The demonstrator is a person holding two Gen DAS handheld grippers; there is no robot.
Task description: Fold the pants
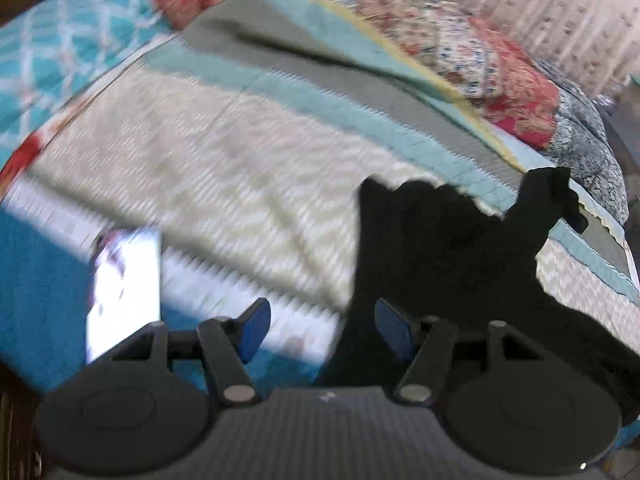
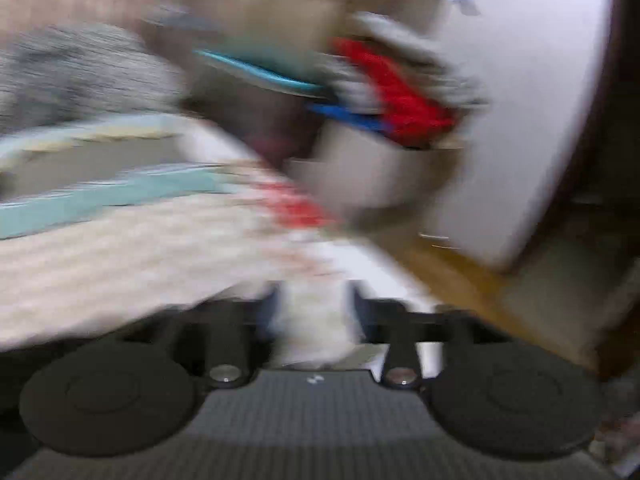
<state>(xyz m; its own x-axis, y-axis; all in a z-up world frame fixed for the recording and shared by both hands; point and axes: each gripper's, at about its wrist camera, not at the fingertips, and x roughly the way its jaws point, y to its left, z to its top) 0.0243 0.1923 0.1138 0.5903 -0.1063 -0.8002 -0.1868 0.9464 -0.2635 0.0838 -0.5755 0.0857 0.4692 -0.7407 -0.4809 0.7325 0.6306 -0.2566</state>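
Quilted cotton in cream chevrons, banded with teal and grey, covered the bed [image 1: 224, 168] that filled most of both wrist views, with a red floral patchwork quilt [image 1: 472, 52] heaped along its far side. On that cover lay the task's own thing, a pair of black fabric pants [image 1: 444, 248], bunched and dark at the right of the left wrist view, one pointed end raised toward the far edge and the near part trailing down beside the left hand-held gripper [image 1: 320, 330]. A white rectangular sheet with faint print [image 1: 124, 292] rested at the bed's near corner above teal carpet.

The left hand-held gripper stood released, its blue pads parted and bare, the cloth just beside the right-hand pad but not pinched. The right hand-held gripper [image 2: 314, 312] was heavily blurred; its fingers appeared parted over pale bedding with no black cloth between them, and the pants did not show in that view at all.

Judging by the rumpled heap, the step in hand looked like an early one: reaching for the garment so as to spread it flat. The next move would seem to call for both tools to close on an edge, likely the waistband or a cuff, and draw the cloth out smooth before any fold.
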